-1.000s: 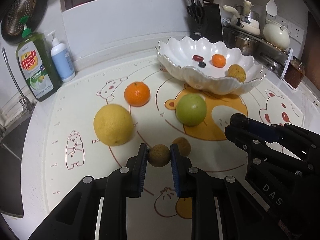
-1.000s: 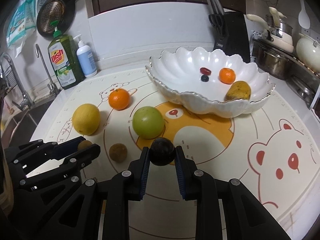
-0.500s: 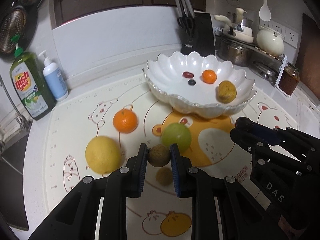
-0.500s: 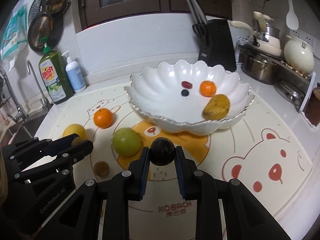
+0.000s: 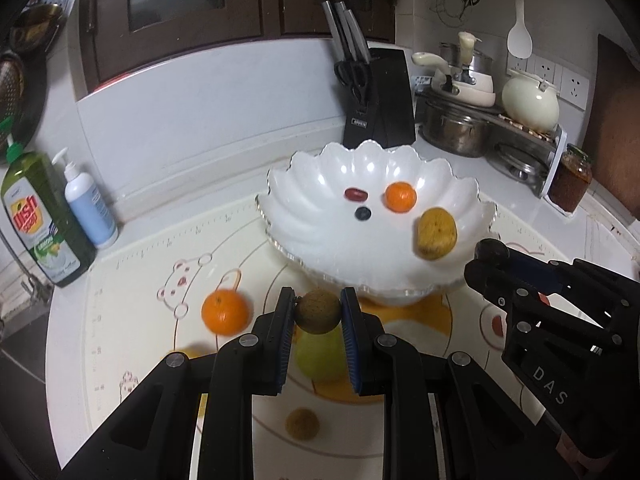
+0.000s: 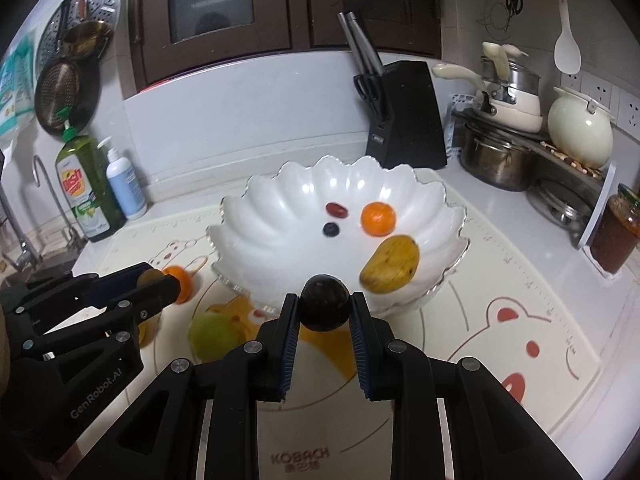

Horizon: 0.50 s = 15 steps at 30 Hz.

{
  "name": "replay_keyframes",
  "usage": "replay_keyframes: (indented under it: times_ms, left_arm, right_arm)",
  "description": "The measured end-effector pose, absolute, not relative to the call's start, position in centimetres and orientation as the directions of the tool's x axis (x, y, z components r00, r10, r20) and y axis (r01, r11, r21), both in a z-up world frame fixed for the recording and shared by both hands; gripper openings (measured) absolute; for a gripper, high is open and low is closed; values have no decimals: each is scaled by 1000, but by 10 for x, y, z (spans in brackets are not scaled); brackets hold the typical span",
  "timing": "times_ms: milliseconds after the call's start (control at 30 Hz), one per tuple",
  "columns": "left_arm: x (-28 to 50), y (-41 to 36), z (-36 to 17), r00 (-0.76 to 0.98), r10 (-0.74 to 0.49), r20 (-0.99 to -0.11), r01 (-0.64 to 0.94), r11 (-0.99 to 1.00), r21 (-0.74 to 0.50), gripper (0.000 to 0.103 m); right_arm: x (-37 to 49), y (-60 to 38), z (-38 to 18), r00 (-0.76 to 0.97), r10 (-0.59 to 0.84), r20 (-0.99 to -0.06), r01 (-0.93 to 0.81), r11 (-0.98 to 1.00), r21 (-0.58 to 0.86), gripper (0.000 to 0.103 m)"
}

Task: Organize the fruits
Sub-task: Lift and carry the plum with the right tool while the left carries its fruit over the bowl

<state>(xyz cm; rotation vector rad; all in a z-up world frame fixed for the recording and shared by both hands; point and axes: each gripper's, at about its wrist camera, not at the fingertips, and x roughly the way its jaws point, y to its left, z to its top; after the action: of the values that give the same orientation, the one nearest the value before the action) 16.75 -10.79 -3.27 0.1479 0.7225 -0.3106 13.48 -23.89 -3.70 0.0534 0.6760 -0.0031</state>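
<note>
Left wrist view: my left gripper (image 5: 318, 312) clamps a brown round fruit (image 5: 318, 311); my right gripper (image 6: 324, 308) pinches a dark round fruit (image 6: 325, 302), both near the white bowl (image 6: 256, 236).

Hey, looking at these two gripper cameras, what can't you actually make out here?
- Yellow fruit, left wrist view: mostly hidden behind the left gripper.
- Green fruit, same view: partly covered by the held brown fruit and fingers; blurred in the right wrist view.
- Small dark item in the white bowl: too small to identify.
</note>
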Motion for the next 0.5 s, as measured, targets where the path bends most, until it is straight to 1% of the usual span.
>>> replay_keyframes:
  times_ms: [300,500]
  left_arm:
    - [206,-119,-26,714,-227,-662,333,942,36,24]
    - [231,-126,-32,696,-228,-681,332,943,23,24]
  right_arm:
    - [164,-250,-33,771,-15,-637,49,998,36,26]
    - [189,-258,-35,743,-33,-668,74,997,33,26]
